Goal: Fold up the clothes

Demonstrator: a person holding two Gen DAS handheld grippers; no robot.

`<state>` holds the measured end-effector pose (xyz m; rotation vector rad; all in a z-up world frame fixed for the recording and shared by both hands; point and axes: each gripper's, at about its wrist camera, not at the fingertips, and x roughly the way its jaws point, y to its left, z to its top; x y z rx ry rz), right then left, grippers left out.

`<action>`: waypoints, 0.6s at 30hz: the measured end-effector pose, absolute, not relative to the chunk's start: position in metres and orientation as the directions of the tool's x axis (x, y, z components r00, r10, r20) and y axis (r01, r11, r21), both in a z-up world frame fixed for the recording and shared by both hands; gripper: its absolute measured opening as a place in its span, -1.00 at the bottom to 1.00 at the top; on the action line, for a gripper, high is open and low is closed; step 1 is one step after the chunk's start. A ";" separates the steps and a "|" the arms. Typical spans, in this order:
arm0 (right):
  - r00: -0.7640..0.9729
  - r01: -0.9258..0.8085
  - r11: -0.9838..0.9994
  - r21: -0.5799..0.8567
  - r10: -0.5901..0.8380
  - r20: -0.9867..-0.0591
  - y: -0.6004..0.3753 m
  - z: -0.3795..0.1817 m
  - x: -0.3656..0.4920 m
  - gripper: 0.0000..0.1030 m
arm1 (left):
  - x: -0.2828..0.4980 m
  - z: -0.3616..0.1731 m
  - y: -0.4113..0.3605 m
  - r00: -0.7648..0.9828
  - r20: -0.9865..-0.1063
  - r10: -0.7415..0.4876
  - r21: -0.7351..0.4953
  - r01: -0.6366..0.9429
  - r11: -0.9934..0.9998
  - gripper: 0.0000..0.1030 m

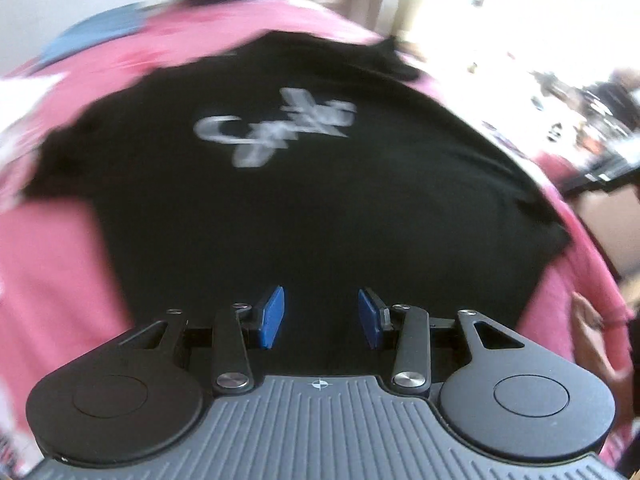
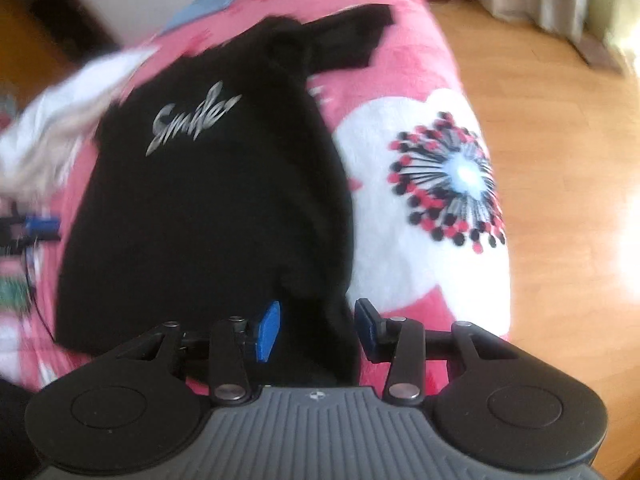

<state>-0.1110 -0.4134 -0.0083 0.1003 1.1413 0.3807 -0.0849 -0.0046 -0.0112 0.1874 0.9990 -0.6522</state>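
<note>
I count one black cotton T-shirt with silver script lettering [image 1: 280,184] and my two tongs, the left gripper [image 1: 322,318] and the right gripper [image 2: 317,330], both with blue pads spread apart and pinching nothing. The shirt lies flat across the middle of both views, one sleeve reaching the upper right in the right-wrist view. Beneath it is a pink fleece blanket with a white flower print [image 2: 420,208], with a light wooden floor [image 2: 560,120] at right.

A pink blanket [image 2: 404,60] covers the bed, printed with a big white flower [image 2: 400,168] whose black and red dotted centre [image 2: 446,180] sits at three o'clock in the right wrist view. Wooden floor [image 2: 560,140] fills the two to four o'clock side. A blue patch [image 1: 92,36] shows at eleven o'clock in the left wrist view.
</note>
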 end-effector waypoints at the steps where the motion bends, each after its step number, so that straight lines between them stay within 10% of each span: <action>1: 0.356 -0.305 0.919 0.248 0.352 -0.866 -0.404 -0.006 -0.114 -0.16 | -0.091 -0.016 -0.015 0.343 -0.825 -0.449 -0.160 0.620 0.768 -0.21; 8: 0.229 -0.669 0.727 0.153 0.398 -0.888 -0.351 -0.011 -0.125 -0.26 | -0.138 -0.035 -0.057 0.200 -0.838 -0.508 -0.194 0.761 0.619 -0.21; 18: 0.244 -0.664 0.731 0.155 0.408 -0.880 -0.361 -0.019 -0.129 -0.32 | -0.155 -0.043 -0.071 0.174 -0.844 -0.508 -0.193 0.784 0.589 -0.21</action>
